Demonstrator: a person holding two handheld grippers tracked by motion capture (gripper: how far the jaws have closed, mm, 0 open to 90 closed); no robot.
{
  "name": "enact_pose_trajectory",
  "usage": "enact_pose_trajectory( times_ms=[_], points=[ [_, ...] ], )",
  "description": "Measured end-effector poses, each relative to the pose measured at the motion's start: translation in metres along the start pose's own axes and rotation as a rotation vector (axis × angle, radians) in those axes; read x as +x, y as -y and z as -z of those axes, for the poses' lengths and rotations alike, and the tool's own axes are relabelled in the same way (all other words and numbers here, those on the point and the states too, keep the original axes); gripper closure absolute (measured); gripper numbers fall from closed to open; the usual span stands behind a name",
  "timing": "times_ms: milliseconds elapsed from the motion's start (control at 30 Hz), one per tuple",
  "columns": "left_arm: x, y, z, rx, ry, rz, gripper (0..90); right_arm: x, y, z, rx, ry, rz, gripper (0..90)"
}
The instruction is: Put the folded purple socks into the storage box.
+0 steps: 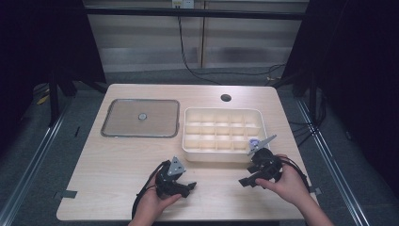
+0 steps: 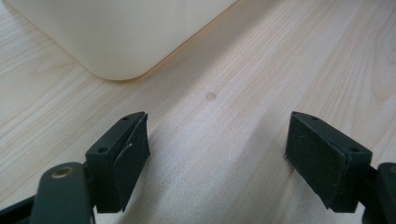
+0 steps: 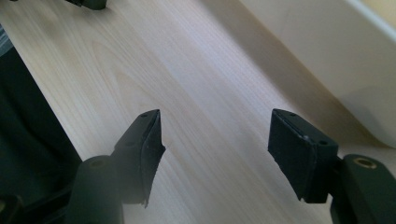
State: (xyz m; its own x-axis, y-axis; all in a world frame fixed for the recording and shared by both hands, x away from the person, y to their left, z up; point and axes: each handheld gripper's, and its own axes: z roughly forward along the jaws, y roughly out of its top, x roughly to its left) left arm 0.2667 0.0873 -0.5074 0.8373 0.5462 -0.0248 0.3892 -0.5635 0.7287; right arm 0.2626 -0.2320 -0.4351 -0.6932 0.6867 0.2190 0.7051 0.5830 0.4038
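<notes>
Black jaws of the left gripper [image 1: 189,187] and right gripper [image 1: 248,181] stand apart, empty, above the bare wooden bench [image 1: 117,160]. Beyond them sits the cream tray [image 1: 221,155], a purple piece [image 1: 253,141] in its near-right compartment.

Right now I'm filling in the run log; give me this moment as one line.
left gripper: open, empty, over table | right gripper: open, empty, near divided box | lid: flat, left of box
</notes>
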Motion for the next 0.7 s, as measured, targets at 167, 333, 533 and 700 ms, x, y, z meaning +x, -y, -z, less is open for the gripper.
enact_pose_trajectory(
  times_ms=[167,333,533,700],
  points=[
    [0.000,0.000,0.000,0.001,0.000,0.000,21.0,0.000,0.006,-0.011,-0.037,-0.010,0.006,35.0],
    [0.000,0.000,0.000,0.001,0.000,0.000,21.0,0.000,0.011,-0.022,-0.059,-0.021,0.003,33.3],
    [0.000,0.000,0.000,0.000,0.000,0.001,21.0,0.001,0.016,-0.031,-0.081,-0.035,0.001,33.2],
    [0.000,0.000,0.000,0.000,0.000,0.000,21.0,0.001,0.021,-0.038,-0.127,-0.027,0.032,31.9]
  ],
)
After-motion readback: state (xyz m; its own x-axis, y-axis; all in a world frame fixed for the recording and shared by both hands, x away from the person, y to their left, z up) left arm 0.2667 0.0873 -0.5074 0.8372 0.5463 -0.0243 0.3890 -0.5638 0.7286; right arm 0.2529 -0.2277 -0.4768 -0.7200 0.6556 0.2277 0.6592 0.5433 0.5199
